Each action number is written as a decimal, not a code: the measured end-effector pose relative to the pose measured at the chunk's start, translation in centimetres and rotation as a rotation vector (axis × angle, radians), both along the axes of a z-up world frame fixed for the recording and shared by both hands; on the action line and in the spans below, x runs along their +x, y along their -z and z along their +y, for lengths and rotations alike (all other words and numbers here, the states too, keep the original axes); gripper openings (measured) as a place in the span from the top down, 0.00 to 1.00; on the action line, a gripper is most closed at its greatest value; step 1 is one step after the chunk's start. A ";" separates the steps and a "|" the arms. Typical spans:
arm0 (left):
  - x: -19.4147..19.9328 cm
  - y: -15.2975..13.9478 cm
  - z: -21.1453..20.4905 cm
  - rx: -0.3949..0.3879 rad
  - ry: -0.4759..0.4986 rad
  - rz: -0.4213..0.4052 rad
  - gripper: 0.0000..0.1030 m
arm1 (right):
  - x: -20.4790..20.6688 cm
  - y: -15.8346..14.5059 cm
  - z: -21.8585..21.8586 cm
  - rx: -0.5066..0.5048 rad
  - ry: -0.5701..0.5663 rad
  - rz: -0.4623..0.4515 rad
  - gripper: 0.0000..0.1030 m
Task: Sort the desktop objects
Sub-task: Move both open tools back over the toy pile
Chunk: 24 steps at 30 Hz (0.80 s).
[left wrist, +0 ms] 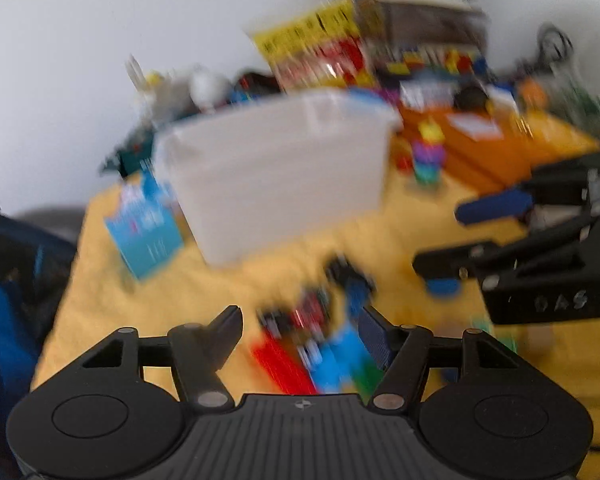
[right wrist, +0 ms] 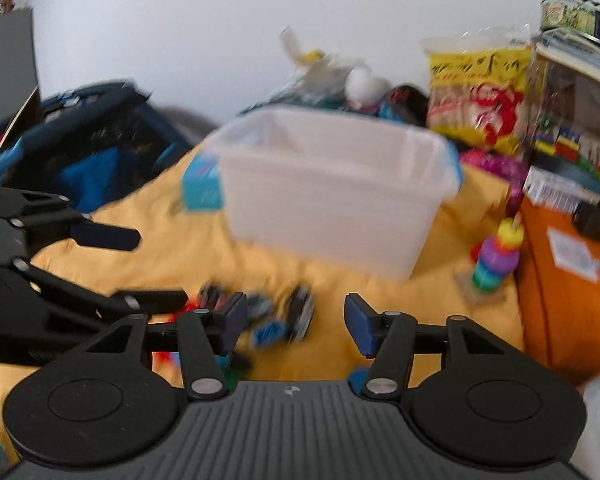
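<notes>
With both sets of jaws spread and empty | left hand-held gripper [left wrist: 300, 332] over toy pile [left wrist: 320, 340] at counter [left wrist: 140, 300] near edge | right hand-held gripper [right wrist: 296, 320] beside it, above small dark toys [right wrist: 284, 316] | white bin [left wrist: 276, 176] behind, mid-counter | best: pinch one toy each, centred, avoid clashing.

In front of the white bin [left wrist: 276, 176], you get only a motion-blurred heap of small toys [left wrist: 320, 336], their shapes unreadable and the nearest ones hidden behind the left gripper [left wrist: 300, 336].
</notes>
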State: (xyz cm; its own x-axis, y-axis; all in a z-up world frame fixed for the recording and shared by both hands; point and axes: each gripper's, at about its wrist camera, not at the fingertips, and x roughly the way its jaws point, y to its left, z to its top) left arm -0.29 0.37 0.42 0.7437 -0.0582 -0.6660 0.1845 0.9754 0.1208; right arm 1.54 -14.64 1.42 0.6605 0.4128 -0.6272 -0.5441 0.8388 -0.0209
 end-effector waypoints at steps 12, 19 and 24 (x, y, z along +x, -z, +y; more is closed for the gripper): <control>-3.5 4.7 -1.4 0.006 0.045 0.124 0.35 | -5.8 4.3 -0.2 -0.105 -0.066 0.078 0.45; -3.2 5.7 -1.7 0.005 0.040 0.161 0.35 | -5.9 5.7 -0.8 -0.129 -0.044 0.147 0.47; -2.8 5.8 -0.9 -0.027 0.012 0.168 0.37 | -5.7 6.1 -1.1 -0.115 -0.036 0.181 0.47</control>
State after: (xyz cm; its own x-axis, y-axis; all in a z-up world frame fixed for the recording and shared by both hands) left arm -3.14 -0.54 -5.39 0.6209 -0.0856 -0.7792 0.2113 0.9755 0.0613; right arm -4.20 -15.74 -4.73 0.5192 0.3530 -0.7783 -0.5768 0.8167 -0.0144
